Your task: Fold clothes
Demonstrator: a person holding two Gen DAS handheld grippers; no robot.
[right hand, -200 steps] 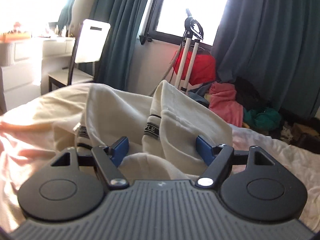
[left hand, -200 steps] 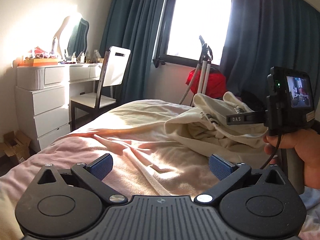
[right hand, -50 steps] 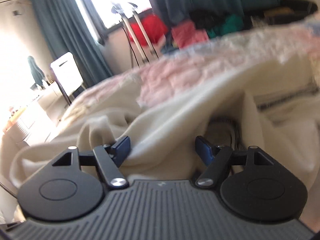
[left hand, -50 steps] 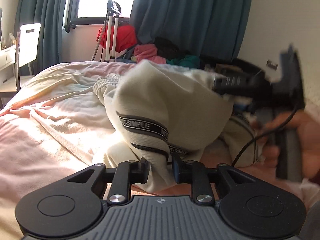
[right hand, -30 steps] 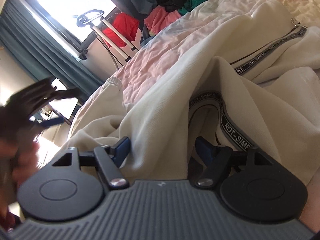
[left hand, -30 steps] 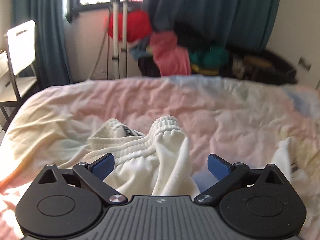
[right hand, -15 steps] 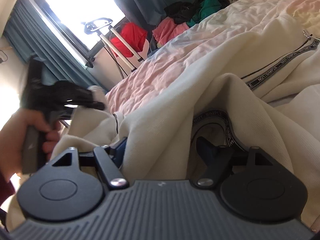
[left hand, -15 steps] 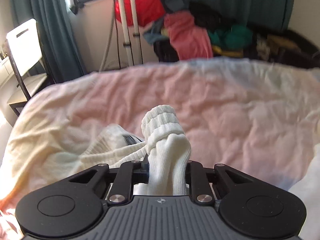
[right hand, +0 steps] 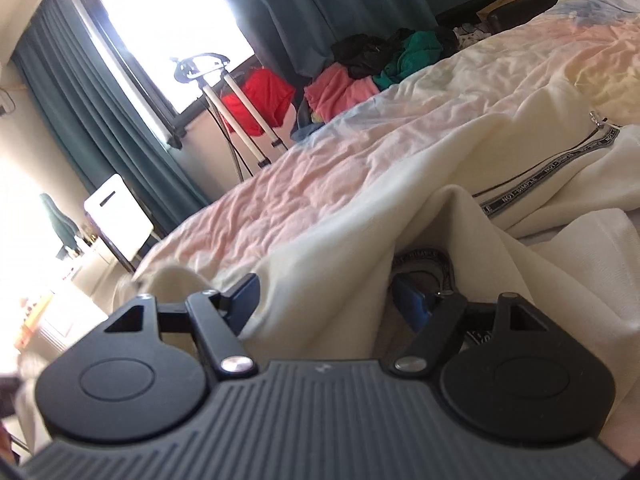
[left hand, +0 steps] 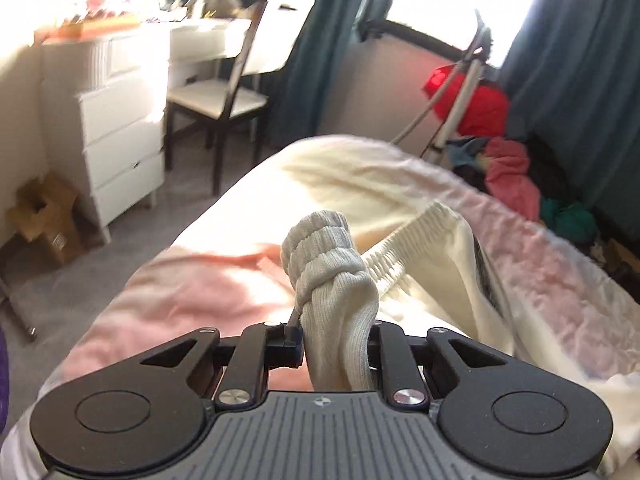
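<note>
A cream garment with black lettered trim lies spread on the bed (right hand: 500, 152). My left gripper (left hand: 334, 340) is shut on its ribbed cuff (left hand: 324, 256), which stands up bunched between the fingers. The ribbed hem (left hand: 412, 236) and body of the garment trail off to the right. My right gripper (right hand: 324, 292) is open, with a raised fold of the cream garment (right hand: 340, 248) lying between its blue pads. The black trim band (right hand: 548, 176) runs across the cloth to the right.
The bed has a pink and cream cover (left hand: 224, 280). A white chair (left hand: 256, 64) and white drawers (left hand: 116, 120) stand left of the bed. A red bag on a stand (left hand: 472, 100) and a pile of clothes (right hand: 376, 68) lie by the window with teal curtains.
My left gripper, holding the cuff, has swung to the left, so the chair and drawers now show. My right gripper stays open over the fold, and the left hand has left its view.
</note>
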